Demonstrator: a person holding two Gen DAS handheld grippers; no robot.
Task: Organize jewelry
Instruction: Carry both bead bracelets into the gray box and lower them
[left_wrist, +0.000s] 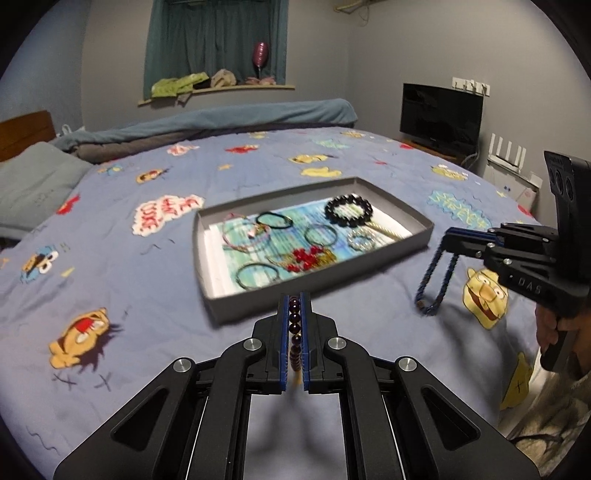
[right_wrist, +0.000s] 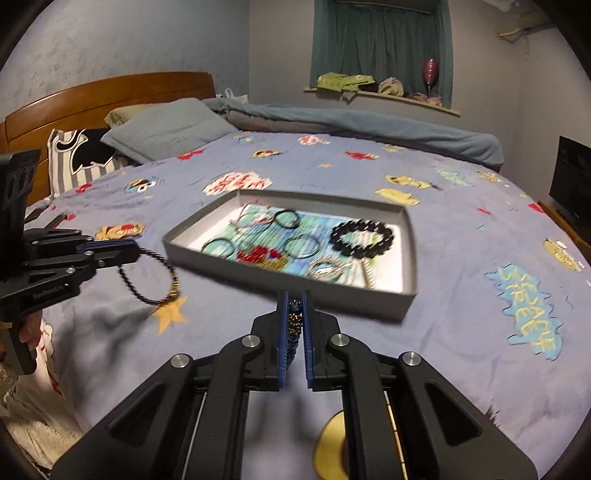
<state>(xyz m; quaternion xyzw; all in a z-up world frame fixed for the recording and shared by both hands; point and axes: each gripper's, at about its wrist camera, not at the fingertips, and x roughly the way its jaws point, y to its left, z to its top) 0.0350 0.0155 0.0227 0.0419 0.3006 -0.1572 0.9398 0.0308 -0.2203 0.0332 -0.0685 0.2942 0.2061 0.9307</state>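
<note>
The left claw (left_wrist: 294, 314) is clenched on a dark purple bead bracelet (right_wrist: 155, 273), which hangs below it as a loop with some gold beads at the bottom, clear of the bed (left_wrist: 147, 295). The right claw (right_wrist: 295, 314) is clenched on a blue braided bracelet (left_wrist: 436, 280), and this one also hangs down as a long narrow loop above the bedsheet. Both claws are on the near side of the grey tray (left_wrist: 402, 245), which lies straight ahead of them on the bed, with its long axis running left to right. In the tray there are already a black bead bracelet (left_wrist: 349, 210) at the far right, some thin hair ties, a red and gold piece and a silver ring-shaped piece, so the free place is mostly along the near and left edges. The left claw looks nearer to the near left corner of the tray, and the right claw nearer to its right end. I judge that each bracelet must be carried forward over the near wall and then lowered inside.
</note>
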